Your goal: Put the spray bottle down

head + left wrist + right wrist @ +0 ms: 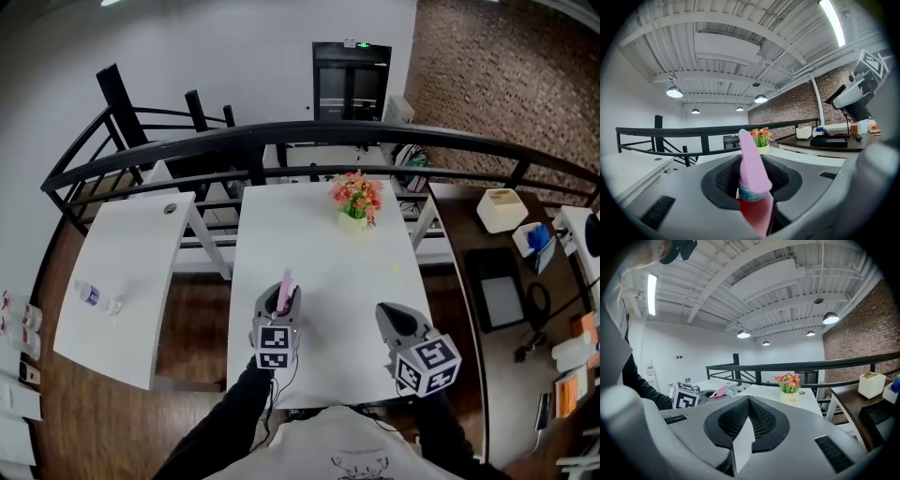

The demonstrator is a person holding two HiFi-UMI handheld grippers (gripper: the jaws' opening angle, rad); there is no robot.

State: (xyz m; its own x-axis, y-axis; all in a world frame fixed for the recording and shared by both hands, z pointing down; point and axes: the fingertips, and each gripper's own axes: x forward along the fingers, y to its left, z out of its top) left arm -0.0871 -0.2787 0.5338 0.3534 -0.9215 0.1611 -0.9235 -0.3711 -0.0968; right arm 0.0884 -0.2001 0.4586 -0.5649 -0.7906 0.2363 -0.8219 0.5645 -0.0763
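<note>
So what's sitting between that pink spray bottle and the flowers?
Nothing: the head view shows only bare white table between the spray bottle and the flowers.

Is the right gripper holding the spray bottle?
No: the spray bottle is clamped in the left gripper; the right gripper holds nothing.

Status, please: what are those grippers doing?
Left hand-held gripper shut on red spray bottle, pink head. Right hand-held gripper shut, empty. Flower pot far off on white table.
</note>
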